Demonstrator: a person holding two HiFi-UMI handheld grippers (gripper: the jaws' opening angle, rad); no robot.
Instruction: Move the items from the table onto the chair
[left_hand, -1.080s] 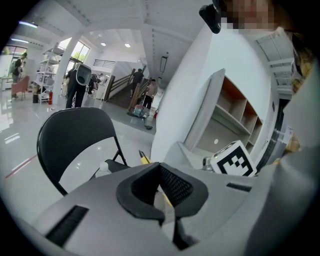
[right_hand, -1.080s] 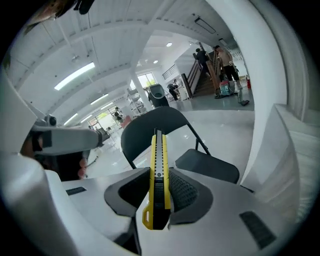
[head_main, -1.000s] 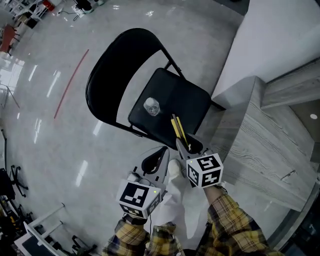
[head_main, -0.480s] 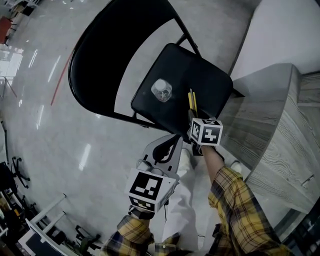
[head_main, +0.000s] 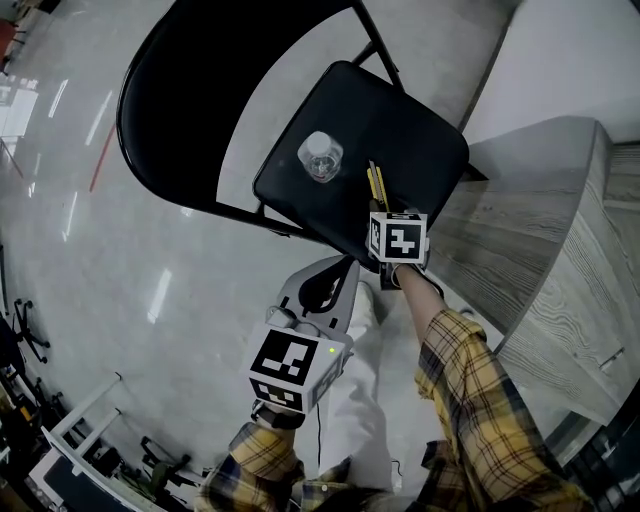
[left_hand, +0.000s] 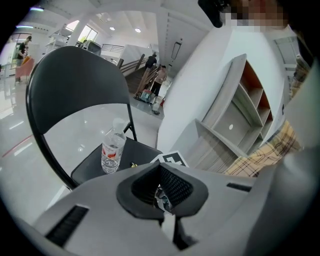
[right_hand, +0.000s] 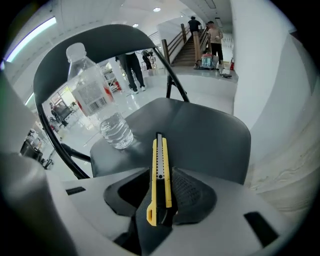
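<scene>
Grey-bodied, the left gripper (head_main: 338, 283) is held closest to the body, short of the chair (head_main: 410, 130) seat's near edge. Its jaws are seen pressed together with nothing between them. Just beyond it, the right gripper (right_hand: 161, 194) is clamped on a yellow utility knife (right_hand: 159, 167), which is gripped by its rear half. The knife's long axis is laid along the jaws, so its tip is pointed away from the hand and downward, across the near edge towards the middle of the seat. Whether the tip touches the seat cannot be told. A clear water bottle (head_main: 321, 157) is stood upright farther on, near the seat's edge by the backrest, to the left of the knife and apart from it. Compared with a second ago, both grippers have been lowered, and the knife has been carried from above the near edge to over the seat. The bottle has been left in its place.
</scene>
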